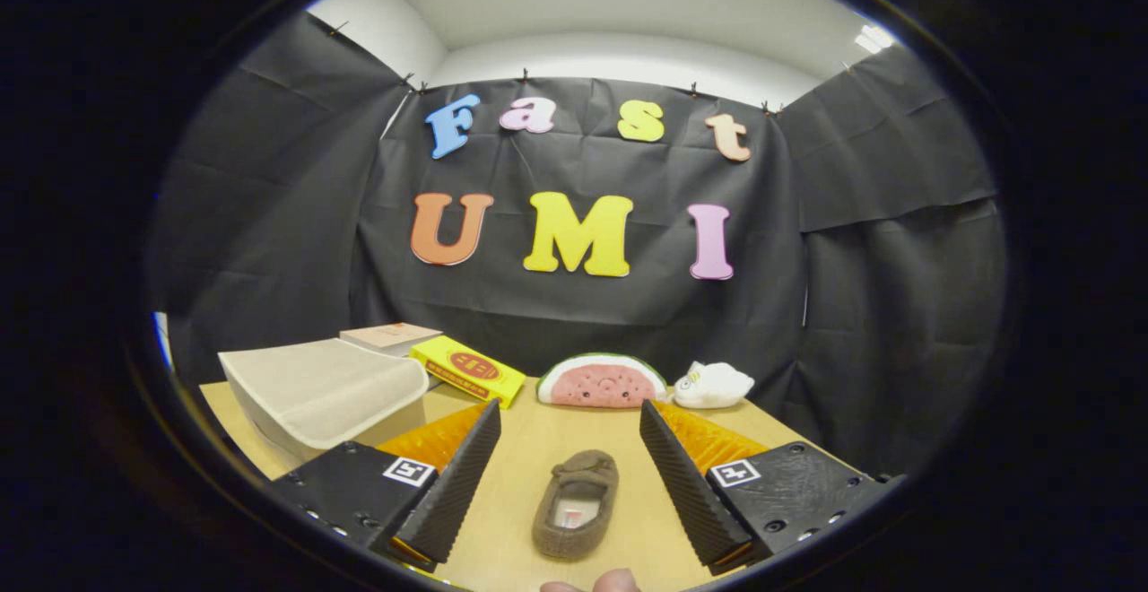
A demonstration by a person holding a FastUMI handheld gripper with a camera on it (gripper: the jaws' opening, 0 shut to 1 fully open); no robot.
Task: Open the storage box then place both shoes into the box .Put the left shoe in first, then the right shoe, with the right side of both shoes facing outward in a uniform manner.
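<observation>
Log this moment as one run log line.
gripper: open, empty | brown slipper: on table between fingers, untouched | storage box: beyond left finger, lid state unclear | stage: shoe approach

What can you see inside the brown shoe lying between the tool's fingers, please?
The shoe lies apart from both fingers of the open tool. Its opening shows a pale insole with a small reddish mark; the toe end is covered by the upper.
</observation>
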